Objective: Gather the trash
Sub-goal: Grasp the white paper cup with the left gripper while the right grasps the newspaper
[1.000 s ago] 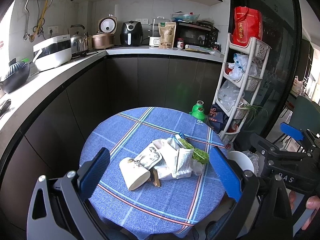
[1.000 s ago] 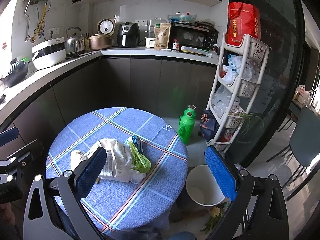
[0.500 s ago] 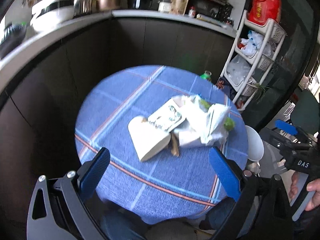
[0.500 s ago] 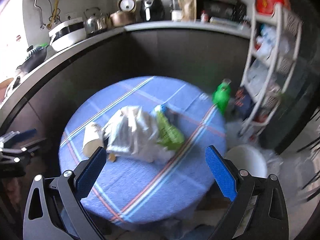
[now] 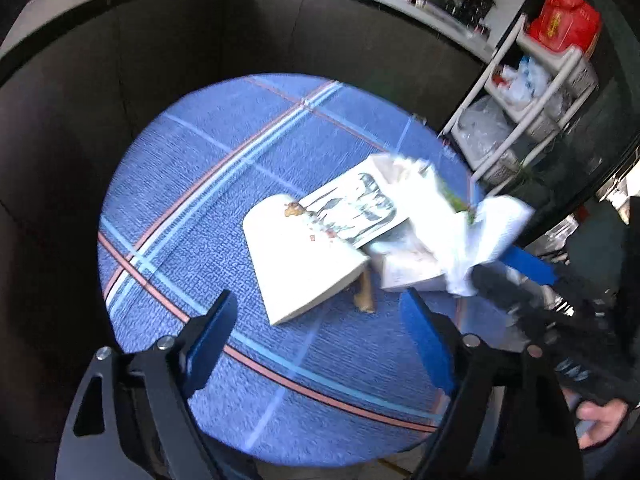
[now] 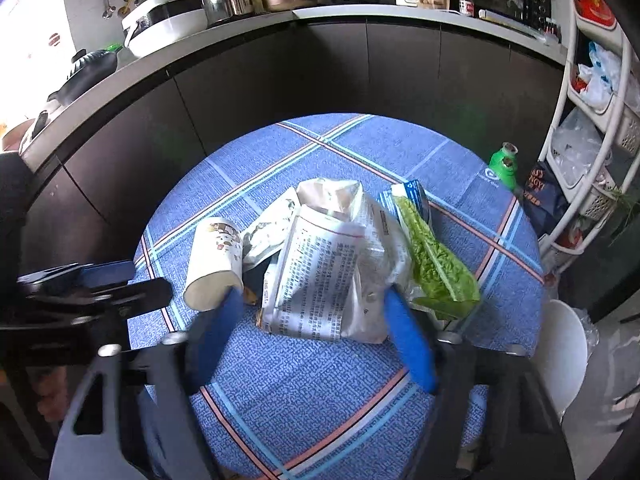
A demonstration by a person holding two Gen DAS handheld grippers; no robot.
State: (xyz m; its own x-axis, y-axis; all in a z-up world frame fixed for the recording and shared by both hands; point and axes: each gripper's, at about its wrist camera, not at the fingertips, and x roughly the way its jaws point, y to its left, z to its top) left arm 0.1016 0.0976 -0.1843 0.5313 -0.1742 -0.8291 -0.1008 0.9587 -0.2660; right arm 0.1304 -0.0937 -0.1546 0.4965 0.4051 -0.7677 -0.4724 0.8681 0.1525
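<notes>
The trash pile (image 6: 332, 256), with a paper cup (image 6: 214, 264), printed wrappers and a green bag (image 6: 436, 268), lies mid-tabletop (image 6: 320, 392). Both tools are closing: the right tool (image 6: 312, 320) straddles the wrappers without pressing them, and the left tool (image 5: 316, 320) hangs apart before the cup, gripping nothing.

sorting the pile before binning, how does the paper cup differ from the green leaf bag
The paper cup is a stiff white cylinder printed with small figures; the green leaf bag is a soft, flattened clear wrapper showing green leaves. The cup lies on its side at the pile's left edge, open mouth toward the camera; the bag lies at the right edge. Both rest on the blue plaid tablecloth, and neither is gripped.
</notes>
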